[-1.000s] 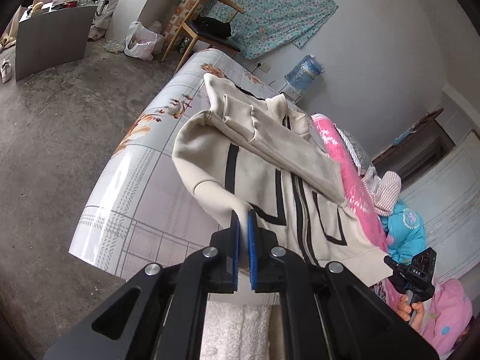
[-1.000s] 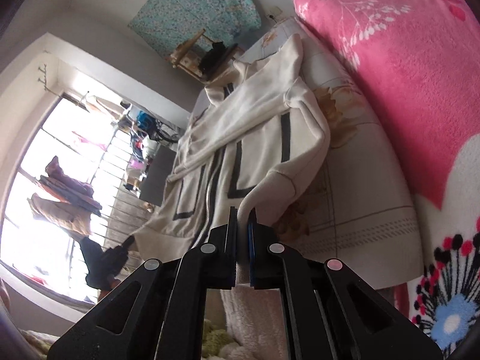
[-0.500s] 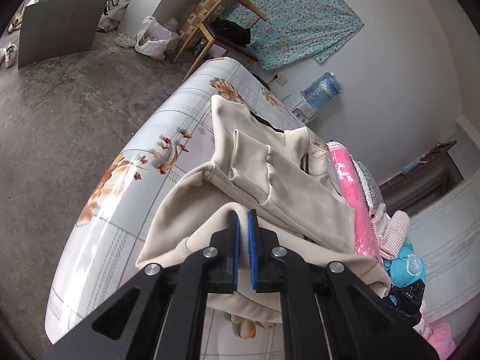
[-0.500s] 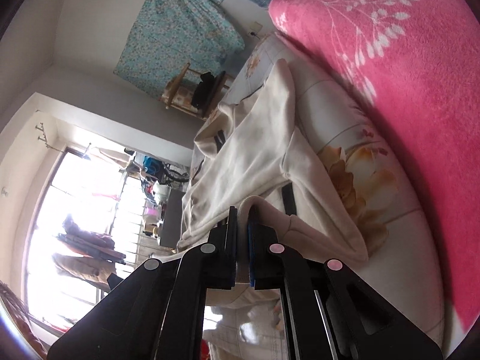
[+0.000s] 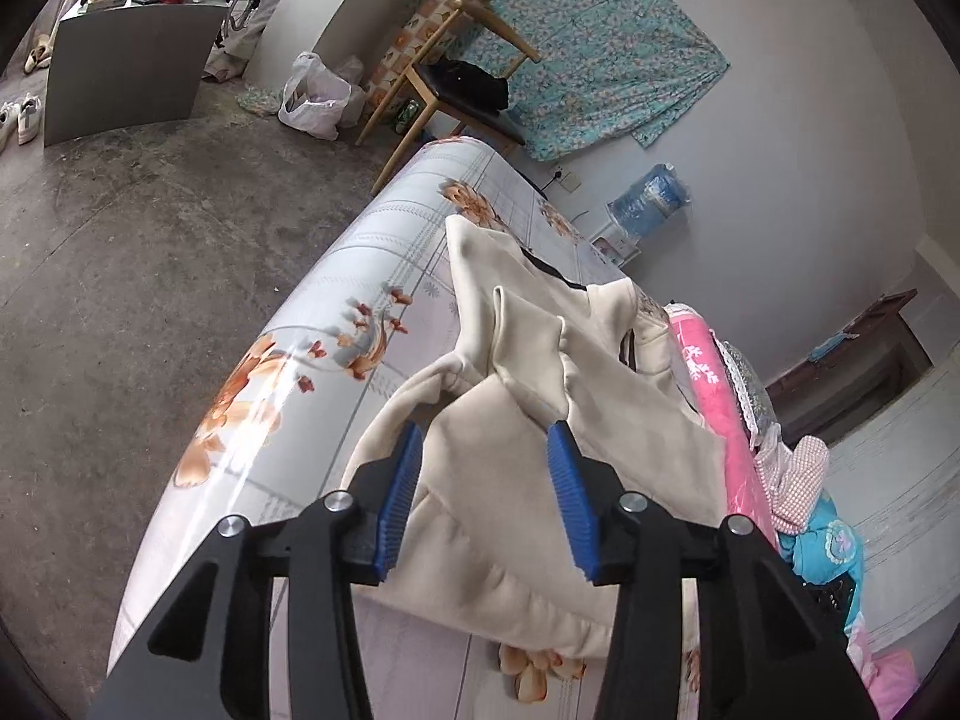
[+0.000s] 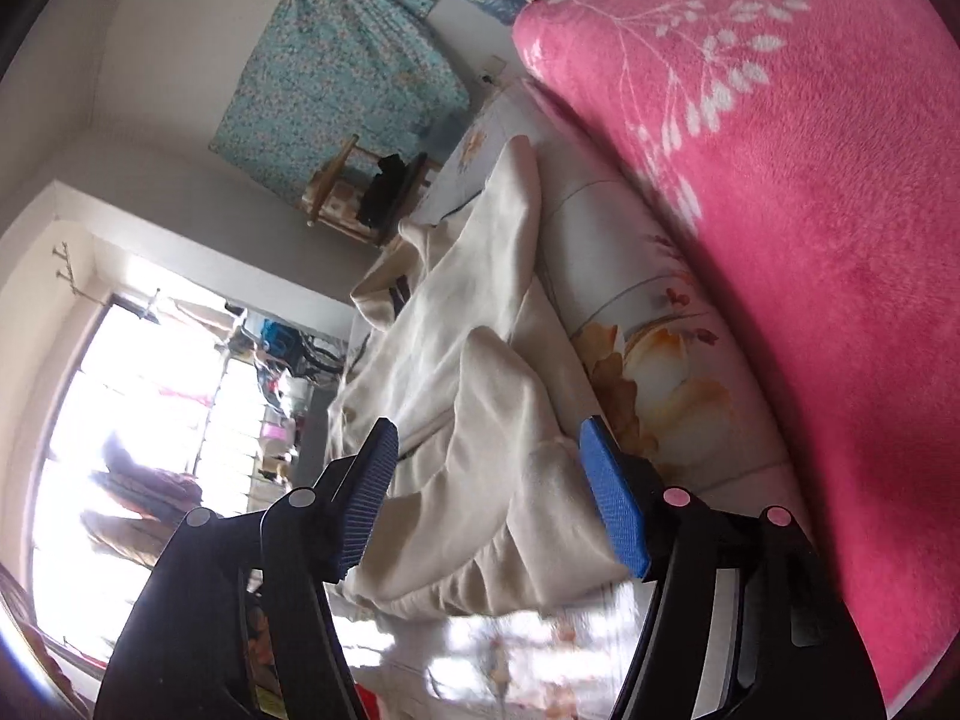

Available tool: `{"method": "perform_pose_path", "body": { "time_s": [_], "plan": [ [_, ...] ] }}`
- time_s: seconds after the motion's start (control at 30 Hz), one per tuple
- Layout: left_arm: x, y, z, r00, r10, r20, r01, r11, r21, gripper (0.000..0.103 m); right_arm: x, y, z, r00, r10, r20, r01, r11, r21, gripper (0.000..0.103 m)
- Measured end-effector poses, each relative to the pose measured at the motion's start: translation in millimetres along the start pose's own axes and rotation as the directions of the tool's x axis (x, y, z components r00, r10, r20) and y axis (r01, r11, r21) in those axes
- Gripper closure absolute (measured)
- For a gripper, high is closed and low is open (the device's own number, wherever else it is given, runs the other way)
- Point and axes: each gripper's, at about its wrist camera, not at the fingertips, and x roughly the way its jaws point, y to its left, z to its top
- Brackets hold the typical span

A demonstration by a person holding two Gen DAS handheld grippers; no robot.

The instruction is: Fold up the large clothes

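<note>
The cream jacket (image 5: 522,468) lies folded over on the flowered bed sheet (image 5: 336,312), beside the pink blanket (image 6: 780,192). The left gripper (image 5: 483,438) has just been opening; its blue pads stand spread with the fabric lying loose between them, unpinched. The right gripper (image 6: 486,429) has likewise just been opening, its jaws wide over the jacket's folded edge. Only the left view shows the concrete floor (image 5: 120,252), a white plastic bag (image 5: 312,102) and a blue water bottle (image 5: 651,204); only the right shows the bright window (image 6: 132,420). Both show the wooden chair (image 5: 456,78). No writing is legible.
</note>
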Motion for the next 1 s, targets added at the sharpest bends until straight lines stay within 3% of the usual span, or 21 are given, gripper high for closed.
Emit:
{"method": "perform_pose_path", "body": {
  "time_s": [0.17,0.3,0.43,0.57,0.67,0.73,0.83,1.0],
  "plan": [
    [-16,15,-40,0.998,0.022,-0.055,-0.023,1.000,-0.018,0.053,-16,17,-34,0.980,-0.198,0.000,0.195,0.962,-0.192,0.040],
    [-7,30,-55,0.997,0.010,-0.083,-0.018,0.996,-0.093,0.050,-5,12,-44,0.966,-0.256,-0.038,0.242,0.944,-0.224,0.041],
    [6,36,-53,0.998,0.005,-0.062,-0.015,0.989,-0.149,0.051,7,21,-42,0.951,-0.308,0.006,0.296,0.910,-0.290,0.040],
    [15,33,-49,0.999,0.048,-0.022,-0.051,0.986,-0.159,0.056,20,25,-38,0.947,-0.319,0.043,0.316,0.895,-0.314,0.044],
    [22,24,-48,0.989,0.149,-0.002,-0.148,0.985,-0.090,0.073,31,30,-40,0.931,-0.360,0.055,0.356,0.867,-0.348,0.059],
    [25,13,-49,0.976,0.218,0.021,-0.219,0.976,0.007,0.080,37,36,-44,0.907,-0.414,0.084,0.411,0.820,-0.397,0.084],
    [25,-2,-55,0.949,0.307,0.067,-0.314,0.939,0.139,0.088,33,45,-48,0.899,-0.425,0.103,0.425,0.794,-0.435,0.092],
    [-15,-19,-60,0.951,0.284,0.122,-0.304,0.930,0.208,0.093,-1,63,-48,0.928,-0.351,0.127,0.371,0.829,-0.418,0.094]
  ]
}}
